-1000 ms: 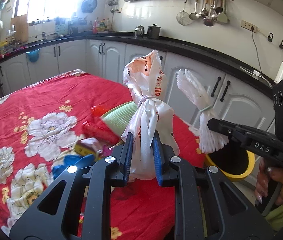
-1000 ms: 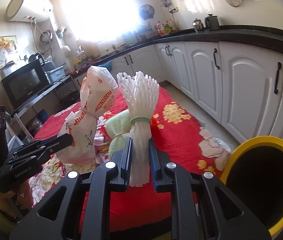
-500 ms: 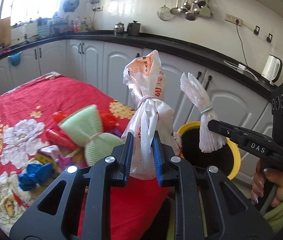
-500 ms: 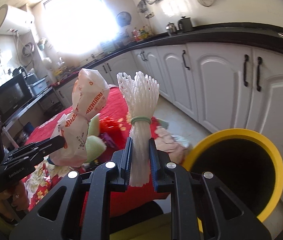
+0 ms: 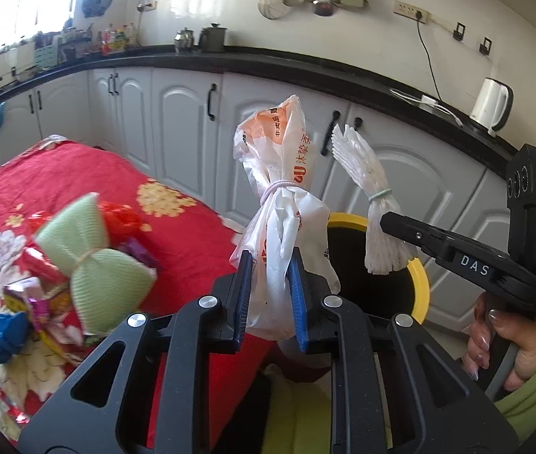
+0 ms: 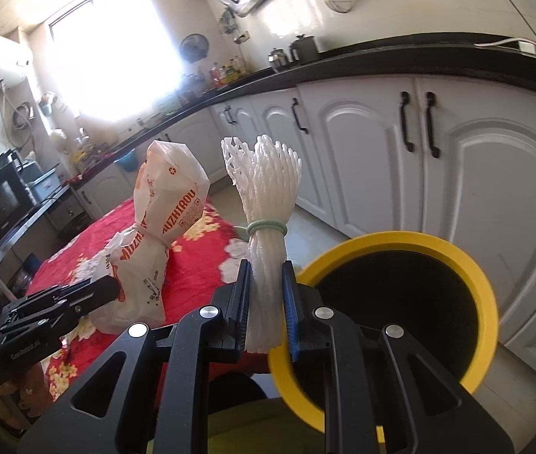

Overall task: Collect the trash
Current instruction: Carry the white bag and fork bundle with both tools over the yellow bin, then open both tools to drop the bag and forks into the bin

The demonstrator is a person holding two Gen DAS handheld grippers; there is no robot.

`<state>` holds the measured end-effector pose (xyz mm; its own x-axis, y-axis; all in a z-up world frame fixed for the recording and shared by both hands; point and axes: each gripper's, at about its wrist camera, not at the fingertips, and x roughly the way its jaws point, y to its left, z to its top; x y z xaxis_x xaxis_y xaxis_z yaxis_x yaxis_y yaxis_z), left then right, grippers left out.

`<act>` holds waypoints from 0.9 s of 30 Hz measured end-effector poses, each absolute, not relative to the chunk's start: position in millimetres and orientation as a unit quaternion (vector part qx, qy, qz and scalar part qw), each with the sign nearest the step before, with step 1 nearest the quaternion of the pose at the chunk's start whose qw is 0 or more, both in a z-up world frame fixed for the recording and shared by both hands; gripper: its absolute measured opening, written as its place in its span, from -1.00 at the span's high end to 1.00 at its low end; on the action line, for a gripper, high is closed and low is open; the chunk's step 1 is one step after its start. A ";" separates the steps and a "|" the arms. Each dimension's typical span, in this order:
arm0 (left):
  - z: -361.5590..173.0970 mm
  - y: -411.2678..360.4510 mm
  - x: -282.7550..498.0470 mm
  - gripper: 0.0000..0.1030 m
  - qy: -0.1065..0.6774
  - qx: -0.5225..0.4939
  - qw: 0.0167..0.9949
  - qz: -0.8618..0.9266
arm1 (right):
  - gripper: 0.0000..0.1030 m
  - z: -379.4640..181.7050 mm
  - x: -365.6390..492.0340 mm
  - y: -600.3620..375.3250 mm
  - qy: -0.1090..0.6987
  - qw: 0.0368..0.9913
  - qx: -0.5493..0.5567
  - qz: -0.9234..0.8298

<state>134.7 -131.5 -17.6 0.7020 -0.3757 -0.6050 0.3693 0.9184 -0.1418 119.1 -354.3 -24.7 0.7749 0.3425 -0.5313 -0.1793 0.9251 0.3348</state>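
Note:
My left gripper (image 5: 271, 299) is shut on a white and orange plastic bag (image 5: 286, 204) tied with a band, held upright in the air. My right gripper (image 6: 266, 308) is shut on a white foam net bundle (image 6: 268, 204) bound with a green band. Both bundles hang beside a black bin with a yellow rim (image 6: 491, 302), whose mouth lies just right of the foam net. In the left wrist view the bin (image 5: 421, 283) sits behind the bag, with the right gripper (image 5: 389, 223) holding the foam net (image 5: 373, 204) over its rim. The left gripper (image 6: 111, 289) and bag (image 6: 165, 219) show at left in the right wrist view.
A table with a red flowered cloth (image 5: 78, 174) carries more trash: a green foam net bundle (image 5: 93, 265), red wrappers (image 5: 120, 219) and a blue scrap (image 5: 3, 336). White cabinets (image 6: 457, 174) under a black counter run behind the bin. A hand (image 5: 510, 344) grips the right tool.
Both grippers have swung right, away from the table and toward the yellow-rimmed bin, still holding their bundles. The bin now fills more of both views.

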 end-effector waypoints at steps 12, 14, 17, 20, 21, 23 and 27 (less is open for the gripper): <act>-41.1 -187.0 151.5 0.73 0.358 0.017 0.901 -0.243 | 0.68 -50.9 112.1 -396.9 0.325 0.927 0.162 0.092; -45.8 -194.6 153.7 0.73 0.364 0.020 0.897 -0.248 | 0.68 -52.9 112.1 -400.8 0.327 0.927 0.164 0.087; -53.3 -205.4 156.6 0.73 0.373 0.025 0.892 -0.254 | 0.68 -58.0 111.5 -408.8 0.332 0.925 0.169 0.076; -60.3 -215.0 160.5 0.73 0.382 0.030 0.887 -0.259 | 0.68 -62.9 109.7 -416.7 0.337 0.923 0.175 0.066; -62.3 -217.9 161.2 0.73 0.384 0.032 0.885 -0.260 | 0.68 -64.4 111.4 -419.8 0.339 0.922 0.177 0.065; -66.3 -223.1 164.2 0.73 0.389 0.035 0.882 -0.263 | 0.68 -67.9 110.8 -423.9 0.344 0.919 0.181 0.057; -74.6 -232.8 168.9 0.72 0.398 0.039 0.877 -0.266 | 0.64 -74.9 114.5 -433.6 0.351 0.915 0.191 0.053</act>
<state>168.9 -232.8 -74.6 0.5411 -0.4363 -0.7189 0.4982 0.8550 -0.1440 114.5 -433.6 -74.9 0.7476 0.2316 -0.6225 0.0372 0.9212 0.3874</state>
